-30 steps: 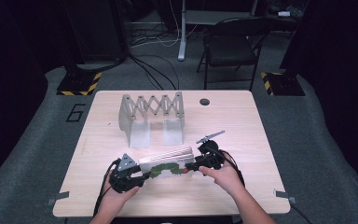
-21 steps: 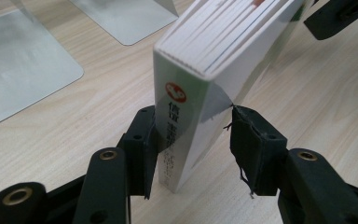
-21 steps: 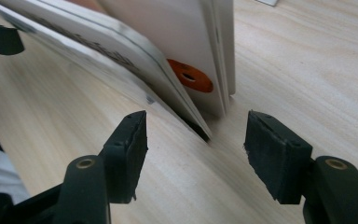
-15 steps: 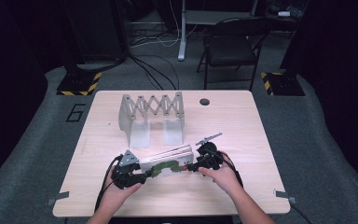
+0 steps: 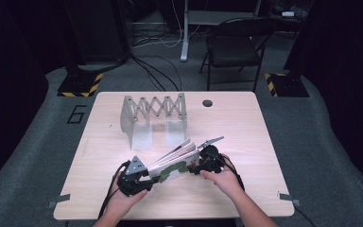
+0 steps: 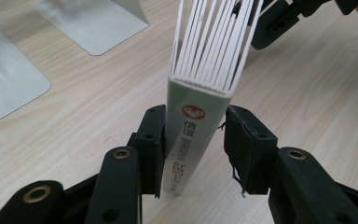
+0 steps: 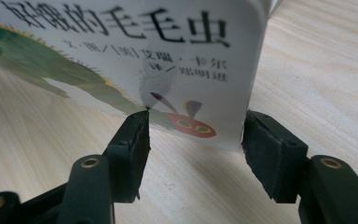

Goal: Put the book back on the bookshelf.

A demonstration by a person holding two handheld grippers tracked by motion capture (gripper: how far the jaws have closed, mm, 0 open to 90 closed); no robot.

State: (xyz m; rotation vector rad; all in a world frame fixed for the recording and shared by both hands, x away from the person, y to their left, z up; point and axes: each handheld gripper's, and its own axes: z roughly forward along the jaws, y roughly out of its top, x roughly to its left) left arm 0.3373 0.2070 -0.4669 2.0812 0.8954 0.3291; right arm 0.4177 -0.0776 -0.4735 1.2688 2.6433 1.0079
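Book [image 5: 176, 165] propped on bench [image 5: 246, 127], spine at left tool [image 6: 193, 154], ready for rack [image 5: 153, 116]. Left tool spread around spine, one pad touching. Right tool [image 7: 193, 149] spread, straddling cover corner.

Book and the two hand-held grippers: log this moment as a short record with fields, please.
item: board book with a caterpillar cover, pages fanned
position: near table edge, tilted, spine end low
left hand-held gripper: jaws astride the spine end, one pad touching, a gap at the other
right hand-held gripper: jaws open around the cover's corner
behind: expandable metal book rack, holding nothing
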